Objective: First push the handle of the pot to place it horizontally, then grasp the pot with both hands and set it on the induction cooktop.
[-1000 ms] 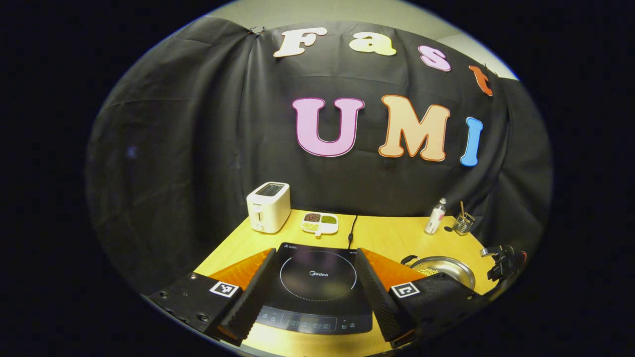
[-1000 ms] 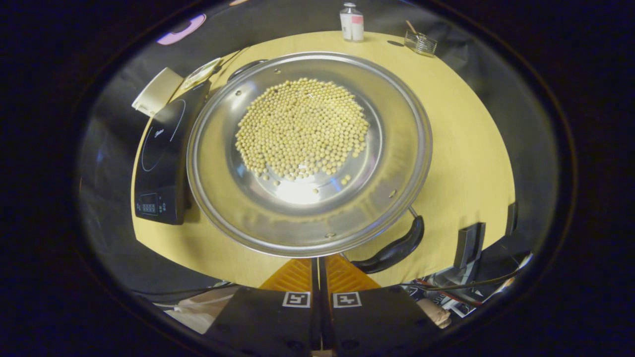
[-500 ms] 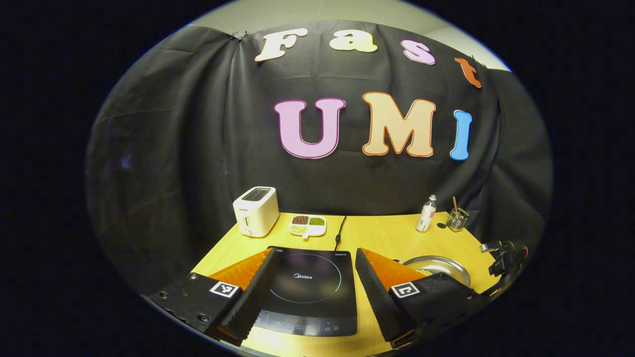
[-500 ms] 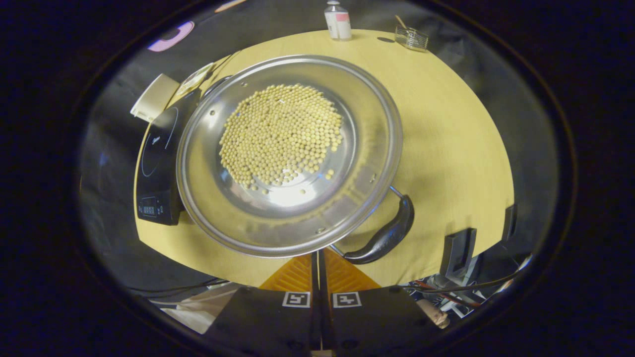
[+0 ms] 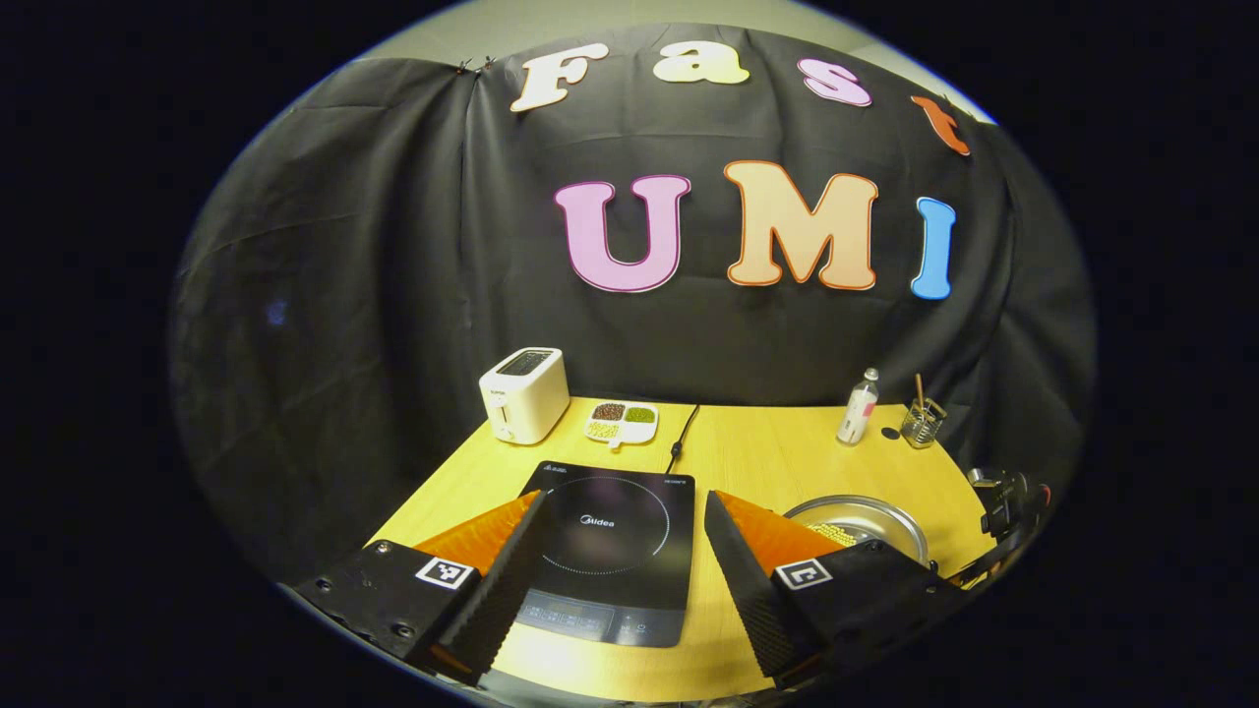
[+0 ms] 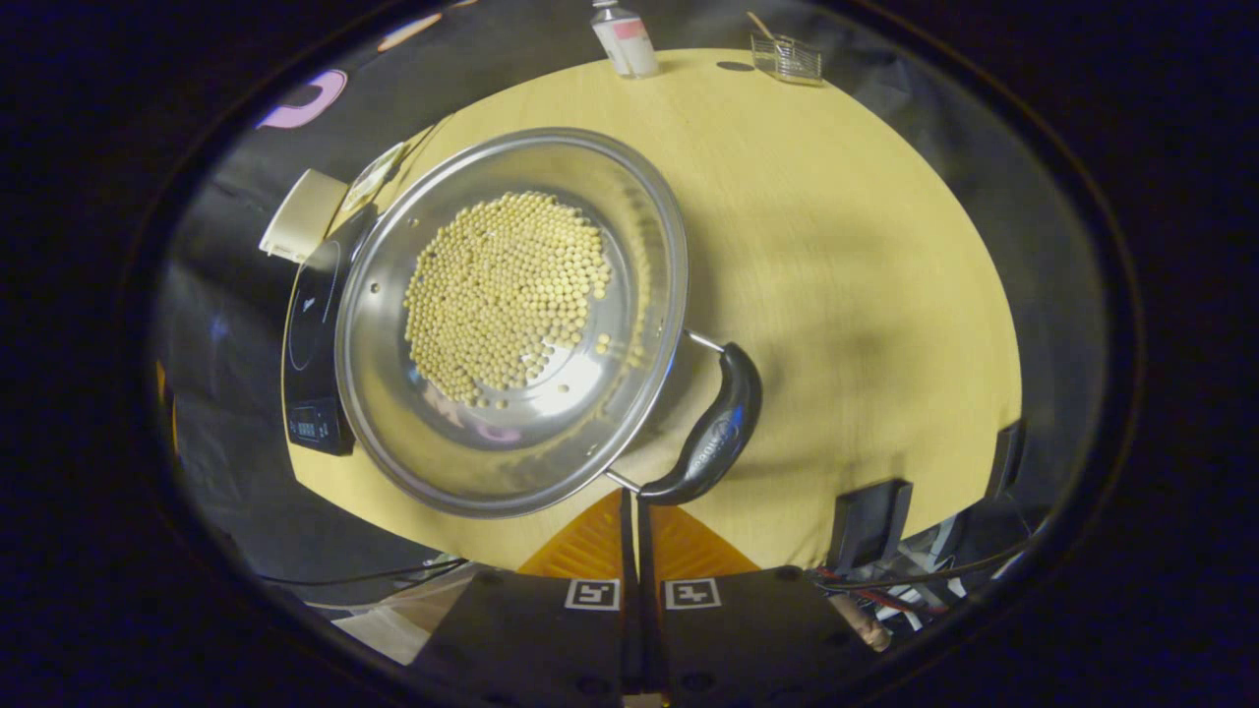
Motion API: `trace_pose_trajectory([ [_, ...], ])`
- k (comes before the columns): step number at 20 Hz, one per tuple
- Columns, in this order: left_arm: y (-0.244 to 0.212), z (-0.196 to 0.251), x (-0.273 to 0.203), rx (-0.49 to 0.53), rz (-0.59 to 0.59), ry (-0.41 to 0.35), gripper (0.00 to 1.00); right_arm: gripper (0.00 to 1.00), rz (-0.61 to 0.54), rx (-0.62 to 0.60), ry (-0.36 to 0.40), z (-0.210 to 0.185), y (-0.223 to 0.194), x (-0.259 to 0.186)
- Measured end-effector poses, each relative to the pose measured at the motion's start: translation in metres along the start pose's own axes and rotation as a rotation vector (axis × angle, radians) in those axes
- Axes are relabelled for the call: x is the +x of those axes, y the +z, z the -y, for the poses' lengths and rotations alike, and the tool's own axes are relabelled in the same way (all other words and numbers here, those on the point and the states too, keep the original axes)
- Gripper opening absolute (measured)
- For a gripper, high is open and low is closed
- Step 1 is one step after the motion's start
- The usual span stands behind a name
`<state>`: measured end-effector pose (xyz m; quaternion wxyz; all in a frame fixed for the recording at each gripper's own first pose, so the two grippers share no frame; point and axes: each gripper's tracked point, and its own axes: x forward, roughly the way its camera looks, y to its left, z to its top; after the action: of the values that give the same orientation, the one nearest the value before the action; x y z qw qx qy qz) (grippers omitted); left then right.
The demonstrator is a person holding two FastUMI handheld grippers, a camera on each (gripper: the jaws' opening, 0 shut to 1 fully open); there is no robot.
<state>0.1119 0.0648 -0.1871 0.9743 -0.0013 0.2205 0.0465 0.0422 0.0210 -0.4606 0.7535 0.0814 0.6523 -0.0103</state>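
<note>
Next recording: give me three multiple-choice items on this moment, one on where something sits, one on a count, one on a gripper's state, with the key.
1. Where does the pot stand?
A. on the induction cooktop
B. on the table beside the cooktop
C. on the toaster

2. How many compartments with contents does the white divided dish show?
A. three
B. one
C. six

3. How do the right gripper's fingers stand?
A. wide apart
B. closed together
C. pressed on the bottle

Key: 1 B, the pot rests on the wooden table with the induction cooktop next to it in both views. 2 A, three fillings show in the dish. 3 B, the right gripper has its fingers side by side with only a thin slit, just below the pot's black handle.
</note>
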Motion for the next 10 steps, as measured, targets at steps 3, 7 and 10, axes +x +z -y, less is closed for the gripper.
trace_pose_trajectory([
  [3, 0.002, 0.008, -0.005, 0.005, 0.009, 0.023, 0.92, 0.02, 0.002, -0.025, 0.013, 0.006, 0.015, 0.001],
  [7, -0.005, 0.019, -0.009, -0.003, -0.007, 0.051, 0.95, 0.02, -0.006, -0.075, 0.021, 0.011, 0.028, 0.003],
  [10, -0.014, 0.026, -0.012, -0.013, -0.033, 0.069, 0.95, 0.02, -0.014, -0.107, 0.027, 0.013, 0.041, 0.004],
])
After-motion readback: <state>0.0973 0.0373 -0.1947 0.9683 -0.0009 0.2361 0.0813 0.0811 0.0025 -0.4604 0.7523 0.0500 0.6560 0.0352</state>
